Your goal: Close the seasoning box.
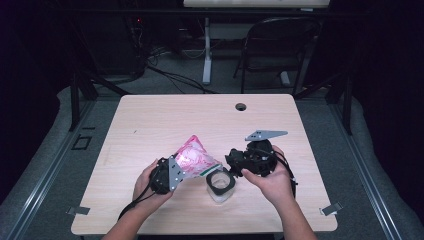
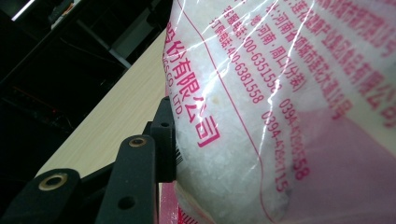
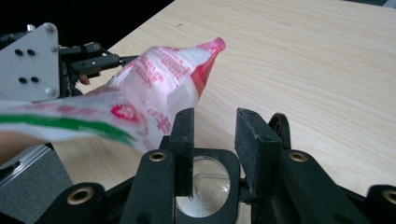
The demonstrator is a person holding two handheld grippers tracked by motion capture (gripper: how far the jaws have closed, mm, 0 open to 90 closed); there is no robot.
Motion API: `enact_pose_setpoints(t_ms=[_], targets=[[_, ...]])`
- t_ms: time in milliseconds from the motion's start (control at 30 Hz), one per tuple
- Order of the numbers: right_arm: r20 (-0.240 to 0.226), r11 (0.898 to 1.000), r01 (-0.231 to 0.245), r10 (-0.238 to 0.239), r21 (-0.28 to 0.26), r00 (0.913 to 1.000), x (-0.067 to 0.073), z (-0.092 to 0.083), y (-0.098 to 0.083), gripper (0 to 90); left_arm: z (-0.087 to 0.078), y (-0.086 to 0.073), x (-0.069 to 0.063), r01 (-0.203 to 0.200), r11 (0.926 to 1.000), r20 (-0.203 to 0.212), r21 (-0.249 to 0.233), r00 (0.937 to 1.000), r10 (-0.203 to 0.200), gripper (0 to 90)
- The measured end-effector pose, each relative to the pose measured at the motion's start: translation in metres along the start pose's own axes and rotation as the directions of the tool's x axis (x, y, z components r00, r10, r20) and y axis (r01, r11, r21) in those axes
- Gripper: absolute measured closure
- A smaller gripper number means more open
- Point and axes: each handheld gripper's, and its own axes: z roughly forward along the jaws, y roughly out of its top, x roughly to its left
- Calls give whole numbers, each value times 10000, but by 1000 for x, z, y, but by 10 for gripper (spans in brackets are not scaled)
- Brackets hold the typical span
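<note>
High cam looks down on table [image 1: 150, 115]; gripper cams sit close, all sharing bag [image 1: 192, 157].

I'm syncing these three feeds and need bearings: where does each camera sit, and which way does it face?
High view: above the person's side, looking forward and down at the table; both forearms and hands show.
Left gripper view: on the left gripper, facing the bag against its jaw.
Right gripper view: on the right gripper, looking over the jar.
Shared: the bag appears in all three.
</note>
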Motion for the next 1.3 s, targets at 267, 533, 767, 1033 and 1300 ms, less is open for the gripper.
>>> enact_pose_setpoints(t_ms=[267,533,767,1033,1300], targets=[[-287,9992,-92,103,381,9995,2,-1,9,704,0,3,-2,-245,9996,245,110,9994,243,599],[-540,9991,-21,44,431,9985,7,-4,15,735,-3,12,0,-784,9967,272,198,9966,778,600],[-762,9982,235,-193,549,9969,16,-4,24,730,0,15,-6,-982,9948,279,252,9948,975,600],[-1000,9928,481,-371,1094,9943,25,8,22,716,2,16,-10,-1089,9935,379,322,9935,1077,600],[-906,9809,557,-393,1862,9951,24,21,17,817,0,21,-8,-1376,9900,468,317,9896,1360,601]])
